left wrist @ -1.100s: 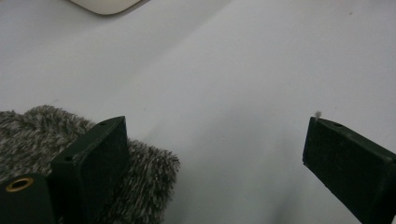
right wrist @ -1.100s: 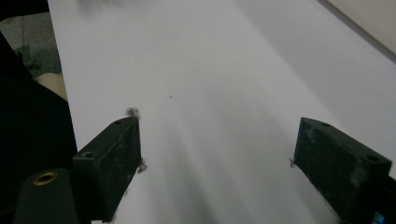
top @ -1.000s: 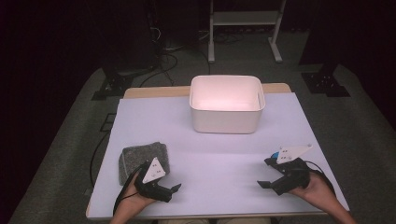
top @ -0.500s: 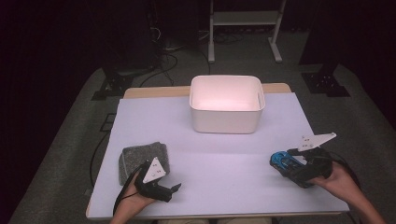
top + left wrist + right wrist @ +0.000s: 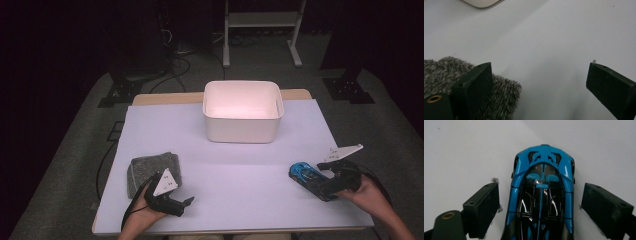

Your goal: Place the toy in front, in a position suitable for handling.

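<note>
Squarely between the spread right tongs [image 5: 540, 202] lies the blue toy car [image 5: 541, 195], its long axis along them; left tongs [image 5: 539, 82] gape empty beside the grey cloth [image 5: 446, 72].

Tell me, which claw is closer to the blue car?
Right. The right claw has its jaws open on either side of the car; the left claw is far across the table by the grey cloth.

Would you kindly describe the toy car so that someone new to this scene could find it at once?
Start at the white bin at the far middle of the table, then come to the near right corner. There the toy car lies on the surface between the open jaws of the right gripper. It is glossy blue and black, unlike the fuzzy grey cloth at the near left.
</note>
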Demonstrator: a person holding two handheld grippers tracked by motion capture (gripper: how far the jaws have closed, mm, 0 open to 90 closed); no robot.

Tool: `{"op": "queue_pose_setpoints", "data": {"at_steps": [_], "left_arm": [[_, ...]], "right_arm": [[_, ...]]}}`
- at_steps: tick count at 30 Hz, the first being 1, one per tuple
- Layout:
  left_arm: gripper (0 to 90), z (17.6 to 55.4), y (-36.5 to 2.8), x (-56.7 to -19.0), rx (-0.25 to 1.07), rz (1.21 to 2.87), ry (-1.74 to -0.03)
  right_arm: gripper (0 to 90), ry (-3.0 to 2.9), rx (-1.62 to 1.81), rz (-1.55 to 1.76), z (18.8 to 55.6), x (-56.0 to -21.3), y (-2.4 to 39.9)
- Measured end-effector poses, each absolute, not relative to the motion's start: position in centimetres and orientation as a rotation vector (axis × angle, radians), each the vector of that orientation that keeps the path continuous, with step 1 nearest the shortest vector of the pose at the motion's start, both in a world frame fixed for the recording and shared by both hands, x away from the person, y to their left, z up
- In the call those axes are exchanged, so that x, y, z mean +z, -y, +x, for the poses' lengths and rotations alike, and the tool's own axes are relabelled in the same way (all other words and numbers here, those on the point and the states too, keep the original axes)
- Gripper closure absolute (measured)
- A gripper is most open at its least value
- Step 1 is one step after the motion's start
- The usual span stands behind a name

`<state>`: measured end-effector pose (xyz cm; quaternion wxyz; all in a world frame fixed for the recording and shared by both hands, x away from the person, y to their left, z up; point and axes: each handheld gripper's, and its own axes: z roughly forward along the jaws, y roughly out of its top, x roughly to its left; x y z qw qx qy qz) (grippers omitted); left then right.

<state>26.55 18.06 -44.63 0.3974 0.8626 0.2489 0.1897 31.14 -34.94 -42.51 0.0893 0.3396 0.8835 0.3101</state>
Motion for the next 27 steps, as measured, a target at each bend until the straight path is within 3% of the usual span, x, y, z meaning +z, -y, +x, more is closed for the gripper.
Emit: {"op": "queue_pose_setpoints", "data": {"at_steps": [27], "left_arm": [[6.7,26.5,-17.9,-44.8,0.480,2.191,-0.633]], "right_arm": [[11.7,-2.603,0.840,1.006,30.4,-45.1,34.6]]}}
